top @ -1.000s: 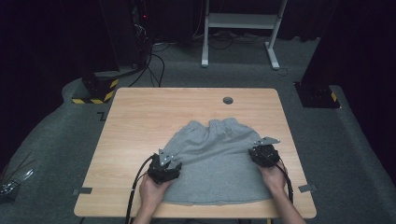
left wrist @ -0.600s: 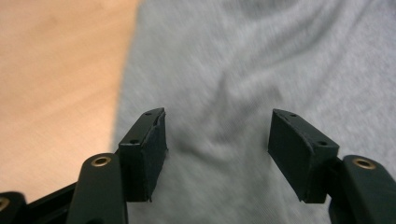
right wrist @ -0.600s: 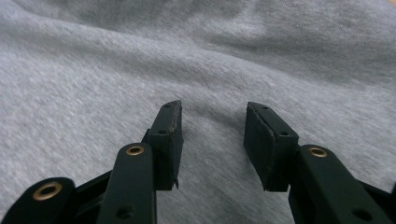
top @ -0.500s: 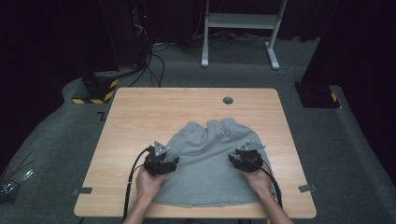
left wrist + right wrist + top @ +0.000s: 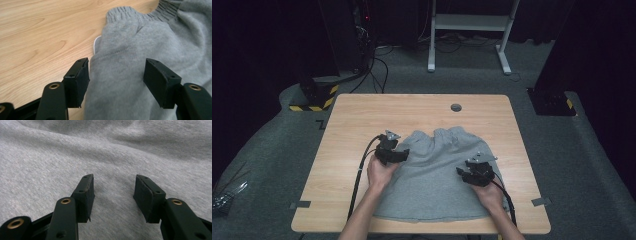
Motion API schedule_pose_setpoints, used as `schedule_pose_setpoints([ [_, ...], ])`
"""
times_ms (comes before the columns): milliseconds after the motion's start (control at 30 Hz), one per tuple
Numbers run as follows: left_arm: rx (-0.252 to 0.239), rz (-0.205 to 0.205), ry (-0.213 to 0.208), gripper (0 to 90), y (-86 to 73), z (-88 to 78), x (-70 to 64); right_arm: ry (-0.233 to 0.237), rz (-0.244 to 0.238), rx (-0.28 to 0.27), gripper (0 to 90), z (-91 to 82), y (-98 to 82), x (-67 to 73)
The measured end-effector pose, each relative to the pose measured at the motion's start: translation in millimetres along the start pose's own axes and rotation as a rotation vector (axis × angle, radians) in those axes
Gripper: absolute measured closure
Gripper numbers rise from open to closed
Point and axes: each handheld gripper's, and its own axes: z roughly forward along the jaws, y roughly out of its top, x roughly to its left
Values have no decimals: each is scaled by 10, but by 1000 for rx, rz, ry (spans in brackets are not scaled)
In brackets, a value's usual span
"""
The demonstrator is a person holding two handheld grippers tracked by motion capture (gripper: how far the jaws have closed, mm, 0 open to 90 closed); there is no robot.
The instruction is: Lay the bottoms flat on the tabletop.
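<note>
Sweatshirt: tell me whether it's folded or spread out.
Folded. The sweatshirt lies as a compact shape with no sleeves sticking out, and the left gripper view shows a doubled-over edge near the collar.

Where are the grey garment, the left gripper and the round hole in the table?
garment (image 5: 432, 175), high view, middle of the cloth.
left gripper (image 5: 398, 154), high view, between its fingertips.
hole (image 5: 456, 107), high view, its centre, far side of the table.

One grey garment (image 5: 437, 175) lies on one wooden desk (image 5: 357, 115). Two tongs are there: the left tongs (image 5: 393, 151) and the right tongs (image 5: 472, 171).
</note>
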Motion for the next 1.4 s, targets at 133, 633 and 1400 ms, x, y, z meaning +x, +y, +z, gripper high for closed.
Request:
schedule_pose_setpoints([
  [133, -4, -31, -14, 367, 6, 99, 35, -2, 0, 0, 498, 0, 0, 1],
  [633, 48, -2, -58, 822, -32, 169, 58, -5, -3, -1, 494, 0, 0, 4],
  [1400, -93, 188, -216, 827, -373, -439, -599, -9, -7, -1, 490, 0, -1, 5],
])
